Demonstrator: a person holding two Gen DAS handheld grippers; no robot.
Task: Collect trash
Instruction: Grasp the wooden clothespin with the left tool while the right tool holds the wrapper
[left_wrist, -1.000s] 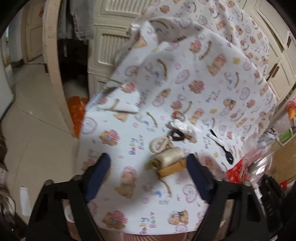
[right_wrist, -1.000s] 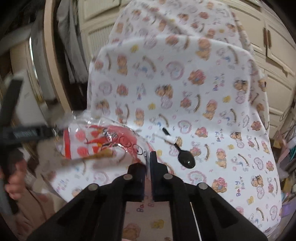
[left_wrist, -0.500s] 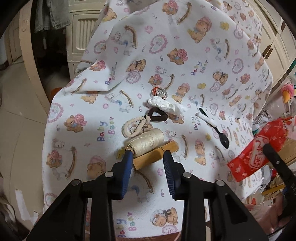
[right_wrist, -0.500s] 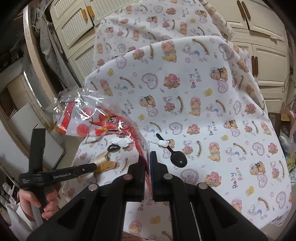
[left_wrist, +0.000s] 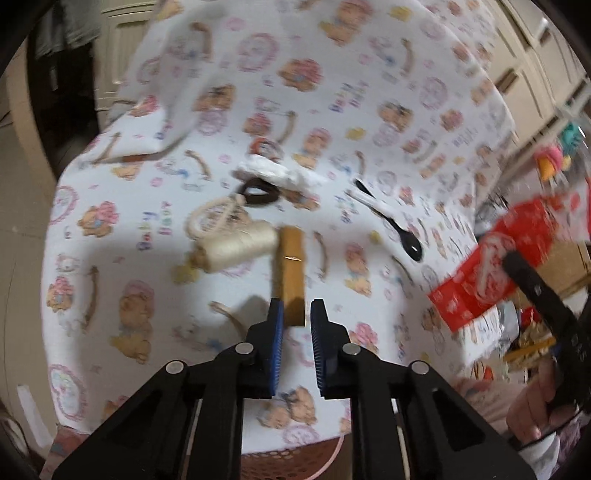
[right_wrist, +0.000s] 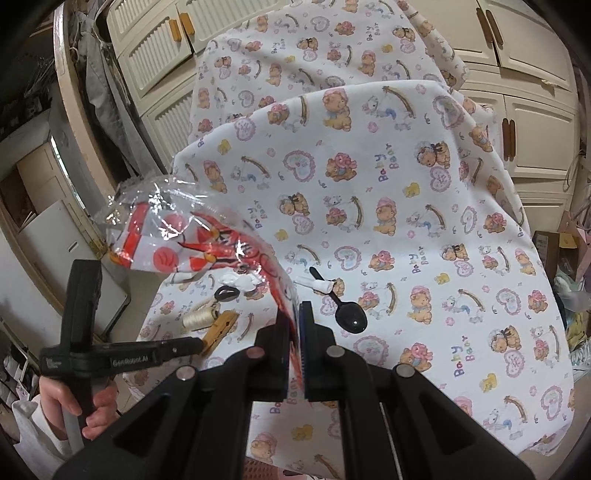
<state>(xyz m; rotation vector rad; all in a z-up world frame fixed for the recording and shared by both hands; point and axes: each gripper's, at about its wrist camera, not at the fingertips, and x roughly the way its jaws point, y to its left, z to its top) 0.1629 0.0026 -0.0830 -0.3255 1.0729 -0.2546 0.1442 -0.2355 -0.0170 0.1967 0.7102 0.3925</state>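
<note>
I have the left gripper closing around the near end of the wooden clothespin; its jaws have just been narrowing, and the clothespin's end sits between the blue pads. In the left wrist view a sliver of gap shows on the right pad's side, so I judge the grasp is not yet firm; from the right wrist view the left gripper's tip meets the clothespin, but I cannot tell contact there either. The clothespin lies on the bear-print cloth draping the counter, its far end just beside the spool of cream thread.

The right gripper is clenched on the edge of the red-and-clear plastic bag, holding it up to the left of the counter's clutter, with its mouth hard to make out.

To do this step well, I finish the squeeze before lifting, keeping the pads square on the clothespin's flat sides so it does not twist out. I lift straight up, away from the spool, so the thread does not roll or drag along. I keep the pads clear of the cloth; pinching fabric would pull everything on it. The black spoon, the crumpled white tissue and the dark hair tie lie farther off and should stay undisturbed. Then I carry the clothespin toward the bag, which I judge needs its opening turned to face the left gripper.
</note>
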